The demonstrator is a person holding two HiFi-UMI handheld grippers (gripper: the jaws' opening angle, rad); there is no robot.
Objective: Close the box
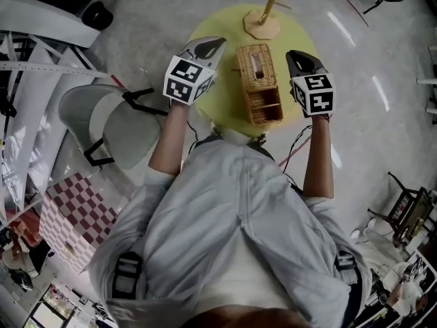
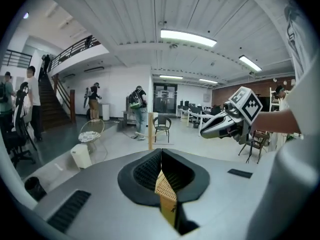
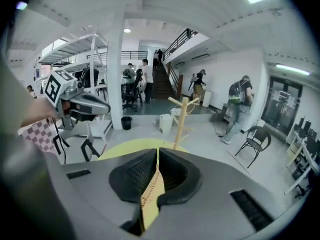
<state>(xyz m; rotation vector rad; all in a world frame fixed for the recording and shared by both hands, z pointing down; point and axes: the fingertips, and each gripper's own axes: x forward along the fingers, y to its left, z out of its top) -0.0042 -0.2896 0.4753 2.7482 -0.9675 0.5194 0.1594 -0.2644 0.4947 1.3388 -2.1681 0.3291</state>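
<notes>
A wicker box (image 1: 258, 74) lies on the round yellow table (image 1: 222, 98), long side pointing away from me. A lid with a slot covers its far part, and its near end shows an open compartment. My left gripper (image 1: 217, 44) hovers just left of the box, apart from it. In its own view the left gripper (image 2: 161, 156) has its jaws closed together, with a sliver of wicker showing in the gap below. My right gripper (image 1: 295, 55) hovers just right of the box, and in its own view the right gripper (image 3: 157, 159) is likewise shut, holding nothing.
A wooden peg stand (image 1: 266, 12) sits at the table's far edge, behind the box. A grey chair (image 1: 102, 121) stands to the left of the table, and a red-checked box (image 1: 75, 214) lies on the floor. Several people stand far off in the room.
</notes>
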